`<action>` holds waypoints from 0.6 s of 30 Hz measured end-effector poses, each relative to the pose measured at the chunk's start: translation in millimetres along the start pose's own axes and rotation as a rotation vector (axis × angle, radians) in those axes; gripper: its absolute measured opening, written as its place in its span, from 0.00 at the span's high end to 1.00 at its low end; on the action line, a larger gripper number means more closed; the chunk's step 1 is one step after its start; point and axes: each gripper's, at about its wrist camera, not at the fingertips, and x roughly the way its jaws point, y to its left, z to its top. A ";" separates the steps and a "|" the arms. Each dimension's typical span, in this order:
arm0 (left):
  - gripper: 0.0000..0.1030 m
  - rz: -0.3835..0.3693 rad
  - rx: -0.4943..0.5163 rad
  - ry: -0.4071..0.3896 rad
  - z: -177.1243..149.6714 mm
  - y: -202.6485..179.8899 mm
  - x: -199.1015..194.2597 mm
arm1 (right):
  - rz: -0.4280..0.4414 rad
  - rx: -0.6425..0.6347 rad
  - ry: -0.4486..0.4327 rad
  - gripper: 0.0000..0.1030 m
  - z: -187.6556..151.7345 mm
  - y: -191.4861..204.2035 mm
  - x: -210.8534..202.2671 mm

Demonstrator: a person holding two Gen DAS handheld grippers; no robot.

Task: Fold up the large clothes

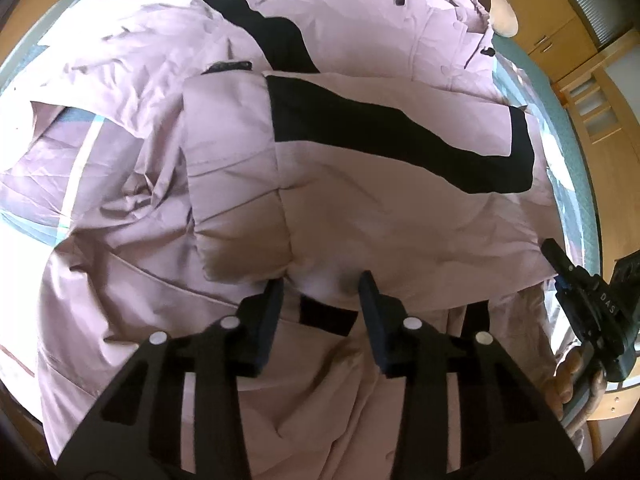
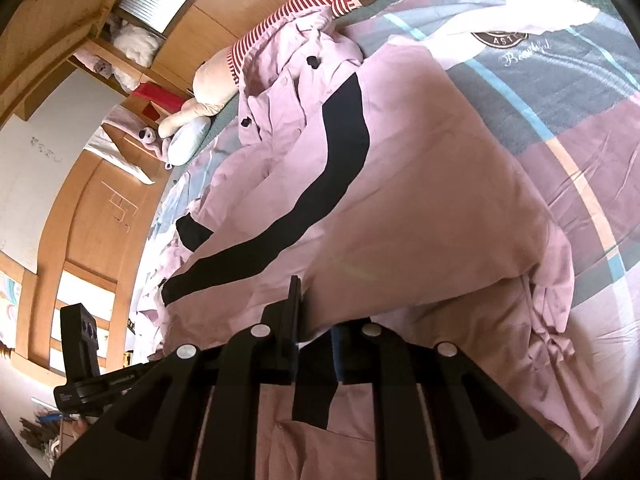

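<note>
A large pink padded jacket (image 1: 360,208) with black stripes lies spread on the bed, with one sleeve (image 1: 236,168) folded across its body. In the left wrist view my left gripper (image 1: 320,292) is open, its fingers either side of a bulge of the jacket's folded edge. My right gripper also shows in the left wrist view (image 1: 568,264) at the right edge. In the right wrist view my right gripper (image 2: 316,320) is shut on a fold of the pink jacket (image 2: 400,208), with fabric pinched between its fingers.
The bed has a plaid cover (image 2: 560,92) in grey, plum and white. A plush toy in a red striped top (image 2: 280,28) lies by the jacket's collar. Wooden cabinets (image 2: 92,216) and a headboard (image 1: 600,92) line the bed's side.
</note>
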 end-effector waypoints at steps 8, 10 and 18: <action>0.58 0.012 0.001 0.013 0.9 -1.8 2.3 | -0.006 0.020 0.028 0.75 -1.7 -1.8 4.0; 0.58 0.017 0.007 0.010 1.0 -3.7 1.7 | -0.010 0.023 0.039 0.49 -2.2 -1.8 5.2; 0.15 -0.098 -0.096 0.026 6.4 16.6 -3.7 | 0.026 0.079 0.056 0.20 -1.3 -8.7 5.0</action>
